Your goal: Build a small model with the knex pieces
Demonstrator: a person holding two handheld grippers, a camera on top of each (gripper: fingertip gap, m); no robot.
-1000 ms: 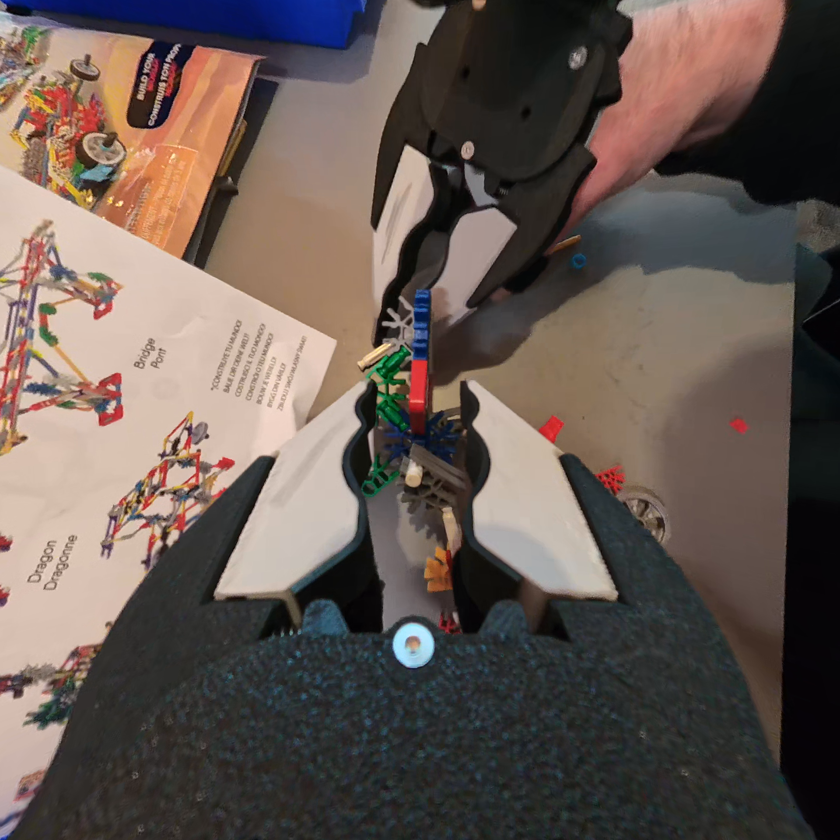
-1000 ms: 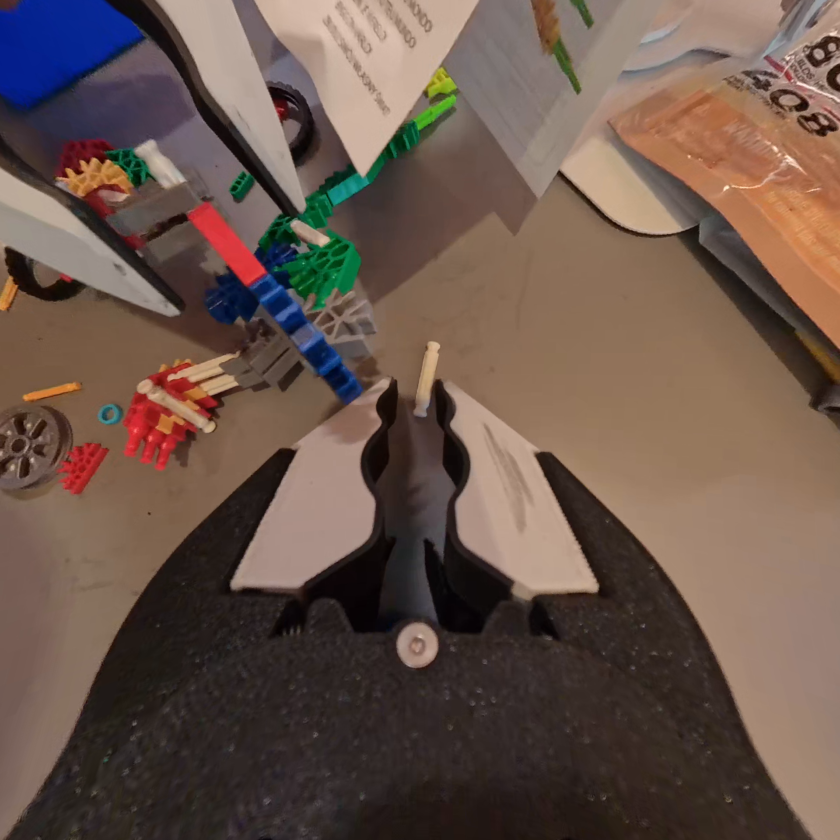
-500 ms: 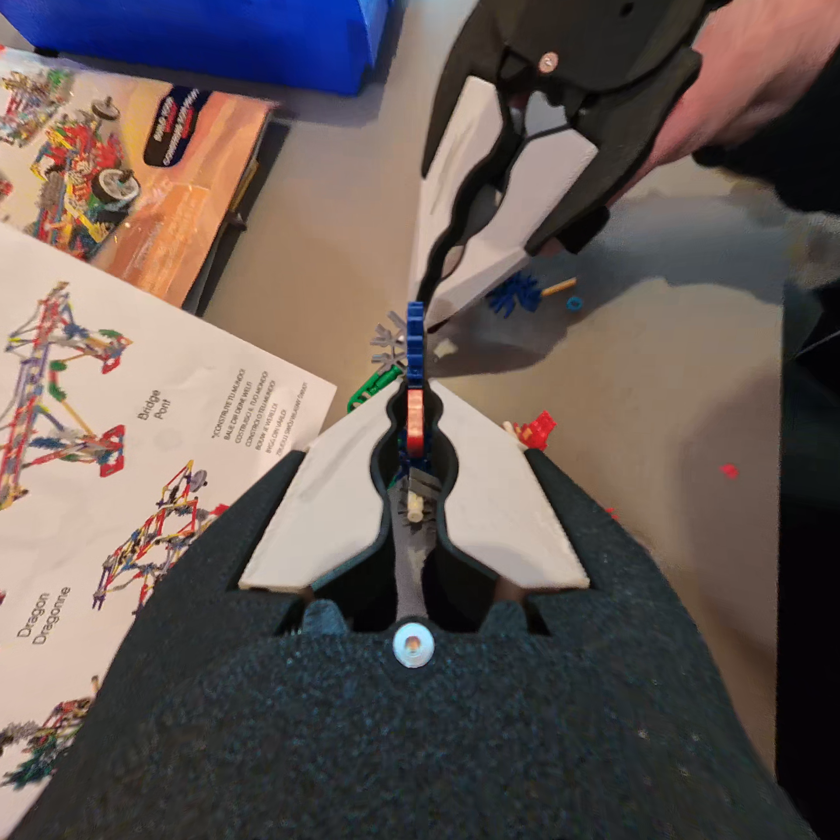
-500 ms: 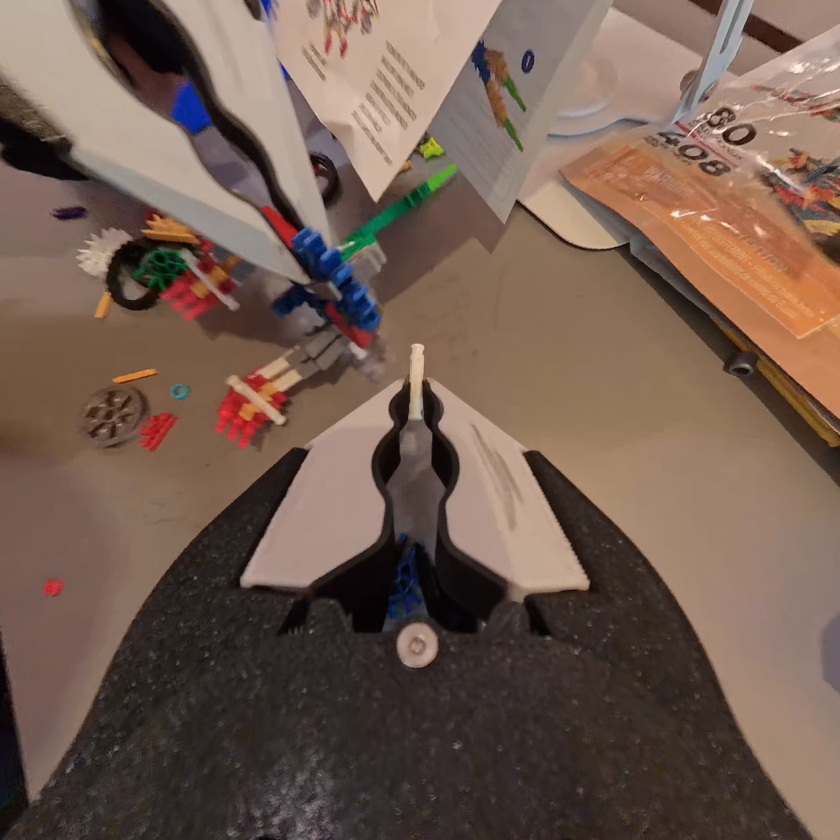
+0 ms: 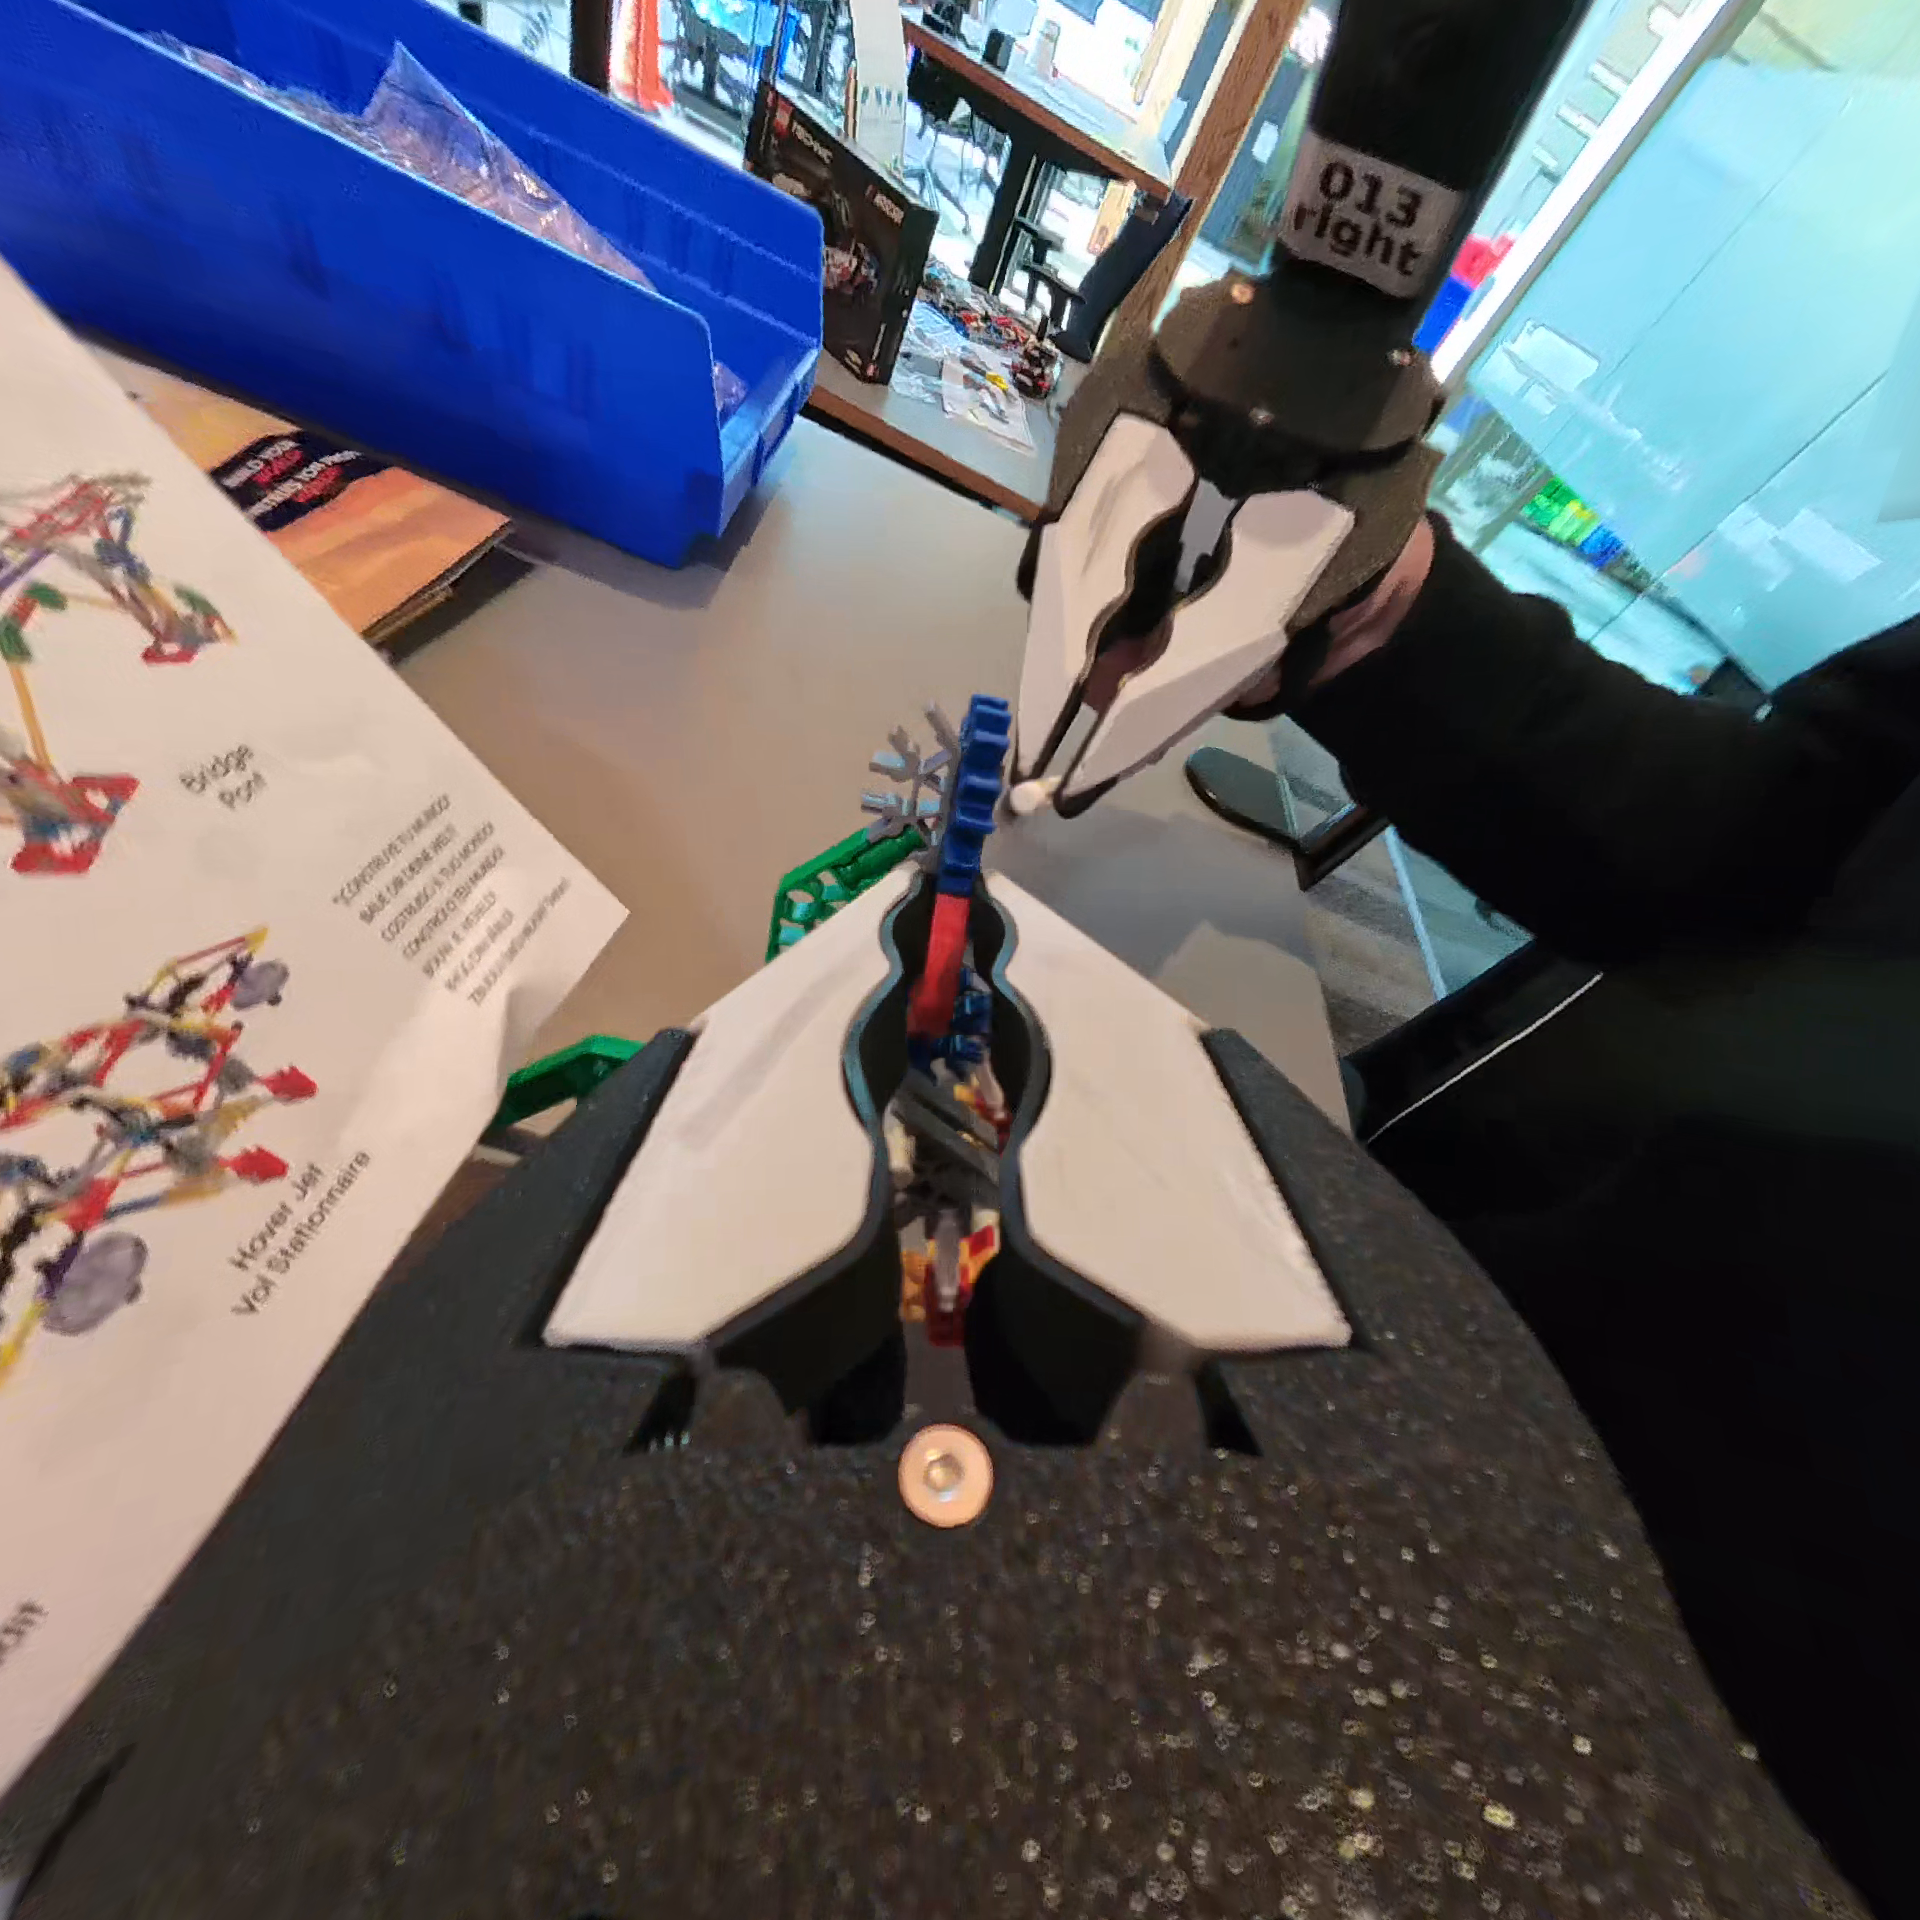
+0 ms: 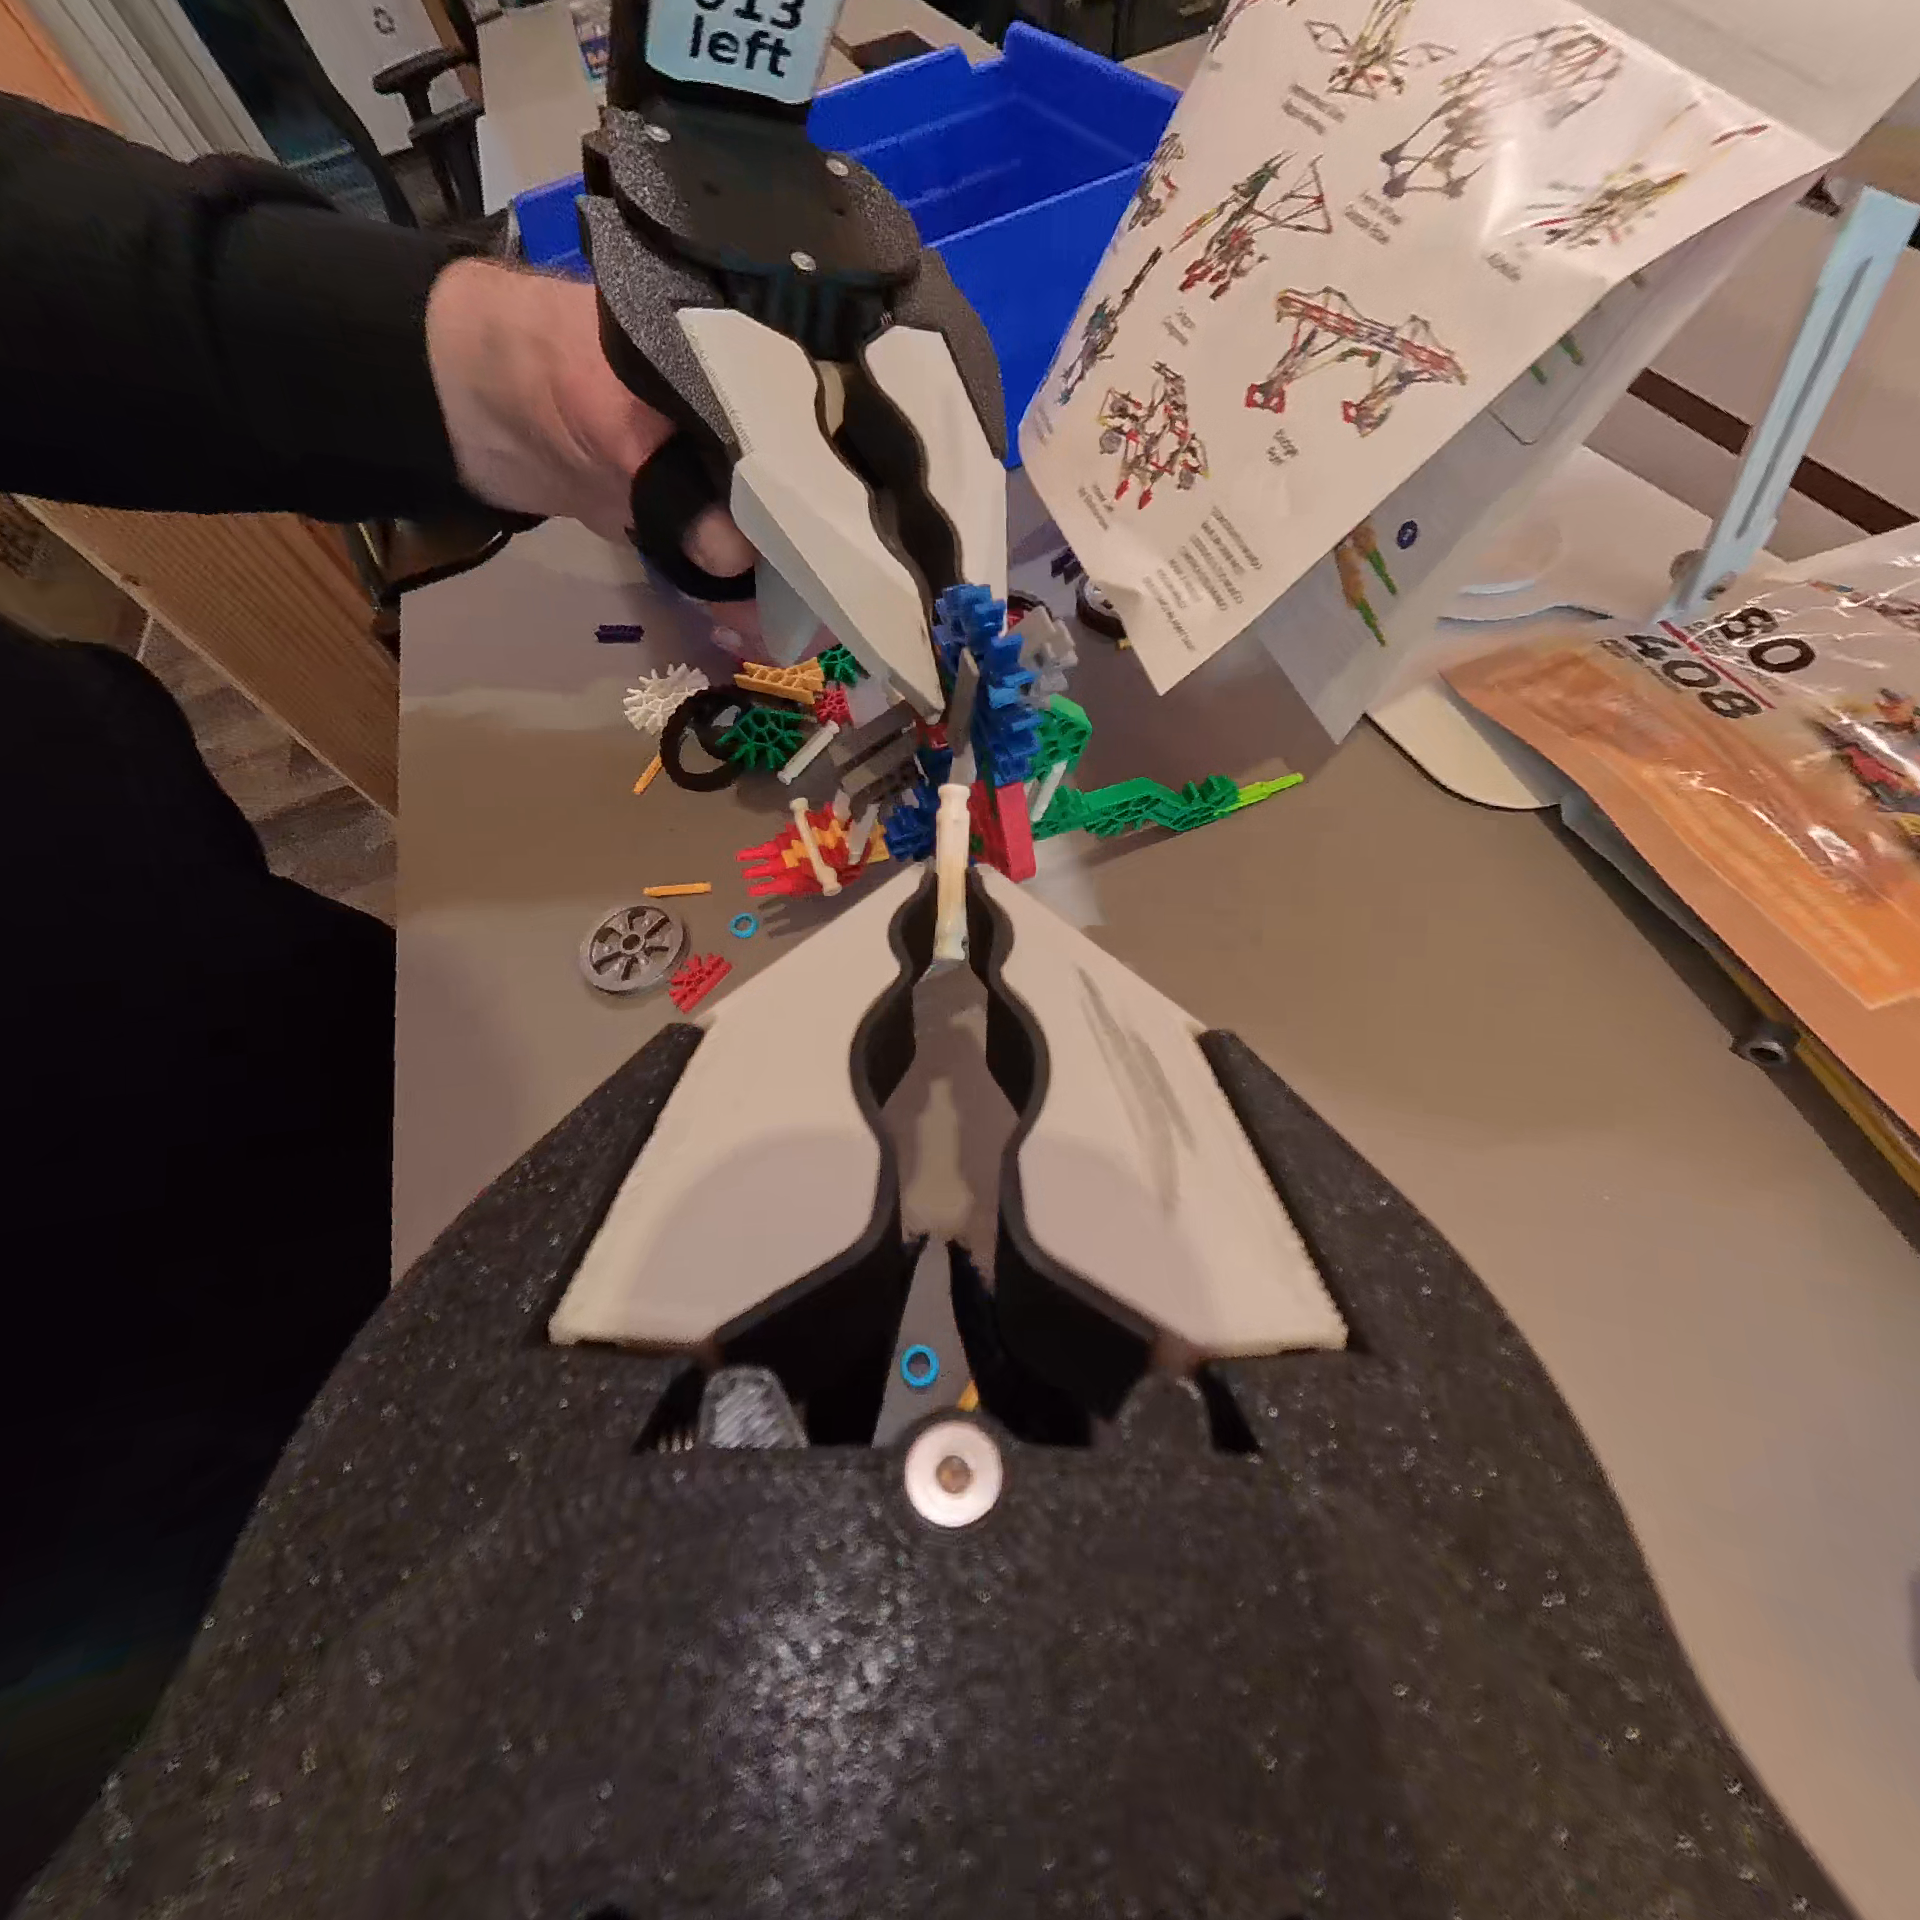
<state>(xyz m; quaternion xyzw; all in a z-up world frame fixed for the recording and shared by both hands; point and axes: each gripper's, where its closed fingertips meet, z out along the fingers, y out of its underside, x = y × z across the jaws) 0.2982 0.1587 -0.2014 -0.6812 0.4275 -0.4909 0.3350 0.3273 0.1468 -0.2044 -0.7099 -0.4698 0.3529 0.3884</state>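
My left gripper (image 5: 948, 883) is shut on a toy assembly of a blue and red brick strip (image 5: 975, 779) with a grey snowflake connector (image 5: 909, 779), held above the grey table (image 5: 675, 707). My right gripper (image 6: 948, 883) is shut on a short white rod (image 6: 952, 842). In the left wrist view the right gripper (image 5: 1044, 800) points down at the strip, and the rod tip (image 5: 1029, 798) is right beside the blue bricks. In the right wrist view the left gripper (image 6: 961, 649) comes from above, with the assembly (image 6: 997, 686) just beyond the rod.
A blue bin (image 5: 416, 291) stands at the back. A white instruction sheet (image 5: 260, 935) lies beside it. An orange bag (image 6: 1714, 779) lies to the right. Loose parts lie under the assembly: a green chain (image 6: 1143, 805), a red and yellow cluster (image 6: 805, 857), a black tyre (image 6: 691, 743), a grey wheel (image 6: 632, 948). About 4 cm separates my left fingertips from my right. From either gripper's tips it is about 15 cm to the grey wheel (image 6: 632, 948).
My left gripper closed on the assembly and lifted it off the table. My right gripper rose with the white rod and brought its tip up to the blue strip.
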